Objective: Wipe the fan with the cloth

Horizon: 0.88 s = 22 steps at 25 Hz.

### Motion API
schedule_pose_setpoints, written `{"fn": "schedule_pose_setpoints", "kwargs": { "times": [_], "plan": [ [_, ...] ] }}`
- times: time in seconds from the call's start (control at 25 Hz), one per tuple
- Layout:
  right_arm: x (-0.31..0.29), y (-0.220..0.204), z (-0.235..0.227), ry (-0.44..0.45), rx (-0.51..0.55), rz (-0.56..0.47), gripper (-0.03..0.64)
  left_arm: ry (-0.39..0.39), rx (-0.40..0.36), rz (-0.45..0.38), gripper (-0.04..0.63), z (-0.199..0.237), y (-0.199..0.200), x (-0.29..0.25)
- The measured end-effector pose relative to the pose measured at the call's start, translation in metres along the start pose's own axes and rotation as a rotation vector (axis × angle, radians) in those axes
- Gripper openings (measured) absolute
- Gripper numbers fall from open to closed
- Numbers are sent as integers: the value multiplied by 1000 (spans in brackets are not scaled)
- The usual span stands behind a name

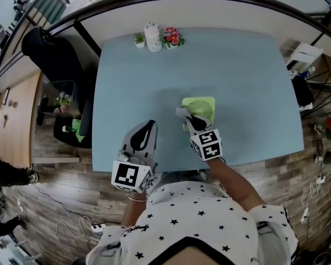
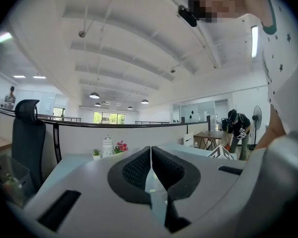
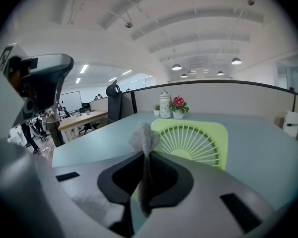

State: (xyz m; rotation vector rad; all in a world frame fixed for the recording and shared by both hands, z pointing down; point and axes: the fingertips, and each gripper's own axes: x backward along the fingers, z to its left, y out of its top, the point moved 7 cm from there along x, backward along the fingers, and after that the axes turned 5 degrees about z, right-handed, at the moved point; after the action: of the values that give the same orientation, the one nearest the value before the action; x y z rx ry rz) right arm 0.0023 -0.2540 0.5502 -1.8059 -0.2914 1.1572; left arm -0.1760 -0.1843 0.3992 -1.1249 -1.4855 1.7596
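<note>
The pale blue table (image 1: 248, 81) stretched out in front of me. At its far edge three small things stood in a row, close together: a little green potted plant (image 1: 139, 40), a white jar (image 1: 153, 37) and a pot of pink flowers (image 1: 172, 37). Behind them ran a curved white partition (image 1: 209, 12) with a dark rail. To my left, off the table, a black office chair (image 1: 49, 54) stood on the wooden floor (image 1: 55, 175), and a white power strip (image 1: 96, 225) lay there with its cables. Far off to the right, a person in dark clothes (image 2: 237, 128) bent beside a wooden desk (image 2: 208, 135).
</note>
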Motion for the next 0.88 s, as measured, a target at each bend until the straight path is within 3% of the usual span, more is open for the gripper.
{"fn": "schedule_pose_setpoints", "kwargs": {
  "times": [0.88],
  "plan": [
    [49, -27, -77, -190, -144, -8, 31, -161, -30, 1, 32, -35, 10, -45]
  ]
}}
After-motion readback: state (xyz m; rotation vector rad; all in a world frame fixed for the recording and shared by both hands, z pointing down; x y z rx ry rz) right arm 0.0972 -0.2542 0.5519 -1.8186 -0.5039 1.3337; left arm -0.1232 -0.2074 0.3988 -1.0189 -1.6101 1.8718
